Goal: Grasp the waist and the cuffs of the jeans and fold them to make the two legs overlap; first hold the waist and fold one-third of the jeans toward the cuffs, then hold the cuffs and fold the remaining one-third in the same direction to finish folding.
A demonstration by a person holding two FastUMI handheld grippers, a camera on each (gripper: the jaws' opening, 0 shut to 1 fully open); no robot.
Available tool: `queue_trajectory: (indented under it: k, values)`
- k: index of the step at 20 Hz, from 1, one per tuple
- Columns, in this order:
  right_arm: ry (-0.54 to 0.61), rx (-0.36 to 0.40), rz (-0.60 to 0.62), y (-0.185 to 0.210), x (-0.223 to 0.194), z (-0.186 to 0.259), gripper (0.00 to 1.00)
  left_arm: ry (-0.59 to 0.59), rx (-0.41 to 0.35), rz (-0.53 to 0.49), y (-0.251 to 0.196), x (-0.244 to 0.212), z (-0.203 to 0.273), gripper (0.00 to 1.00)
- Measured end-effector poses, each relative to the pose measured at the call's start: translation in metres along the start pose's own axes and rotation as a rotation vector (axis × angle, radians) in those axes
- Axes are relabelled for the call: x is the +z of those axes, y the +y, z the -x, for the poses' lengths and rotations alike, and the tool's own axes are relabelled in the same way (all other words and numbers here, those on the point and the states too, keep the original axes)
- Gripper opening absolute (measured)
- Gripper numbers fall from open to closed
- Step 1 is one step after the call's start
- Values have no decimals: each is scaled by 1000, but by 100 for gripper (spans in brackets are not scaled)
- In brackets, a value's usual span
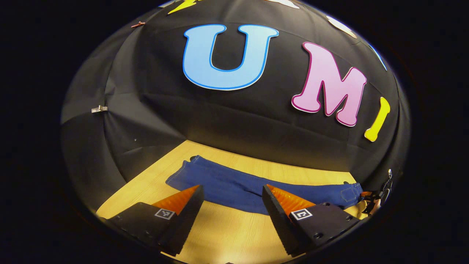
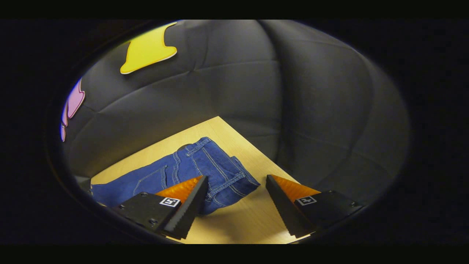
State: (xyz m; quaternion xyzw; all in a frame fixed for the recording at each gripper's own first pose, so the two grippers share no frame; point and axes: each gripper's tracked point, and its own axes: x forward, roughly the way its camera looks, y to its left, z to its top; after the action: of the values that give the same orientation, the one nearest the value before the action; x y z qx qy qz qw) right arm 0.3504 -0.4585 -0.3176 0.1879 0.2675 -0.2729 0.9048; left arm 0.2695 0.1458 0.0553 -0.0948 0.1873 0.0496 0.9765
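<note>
On the table point(image 1: 234, 234), a pale wood-grain top that runs back to the booth wall point(image 1: 154, 121), the jeans point(image 1: 234, 185) lie flat and spread lengthwise. In the left gripper view they stretch across the table from the cuffs point(image 1: 183, 172) at the left to the waist point(image 1: 350, 194) at the far right, where a back pocket with light stitching shows. In the right gripper view the waist point(image 2: 216, 165) end is nearest, rumpled, with seams, a pocket outline and the waistband visible; the legs run off to the left edge.

The left gripper point(image 1: 232, 192) hangs above the near side of the jeans with its jaws wide apart and nothing between them; the fingertips appear over the near edge of the cloth, whether touching cannot be told. The right gripper point(image 2: 236, 179) is likewise spread wide, holding nothing, its left finger over the waist end and its right finger over bare table.

Each finger carries a small square black-and-white marker point(image 1: 164, 213); the patterns are not readable writing. No brand tag on the jeans can be made out.

At the far right of the left gripper view, just past the waist, part of the other gripper shows dimly. On the wall, a small metal clip point(image 1: 99, 109) sits at a seam, and a reddish one point(image 1: 138, 24) higher up.
</note>
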Motion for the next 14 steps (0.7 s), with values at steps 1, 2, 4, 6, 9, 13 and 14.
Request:
queue_trajectory:
  k: [1,2,4,6,9,13,14]
  values:
    - [-6,-2,11,-1,1,-1,98,-3,0,-9,-1,-3,0,99]
    - [-4,8,13,0,0,-2,87,-2,-5,-12,-4,-7,1,97]
    - [-9,6,15,3,-1,-4,83,12,-22,-1,-14,-18,2,97]
    - [-5,15,9,7,-4,-6,72,22,-36,11,-21,-29,-1,97]
    - [7,26,-10,13,-7,-8,57,13,-41,44,-23,-37,-3,97]
    - [-17,36,23,15,-1,-4,27,28,-36,41,-19,-55,-3,97]
    - [-17,42,39,16,-4,-8,13,32,-33,37,-17,-58,-2,97]
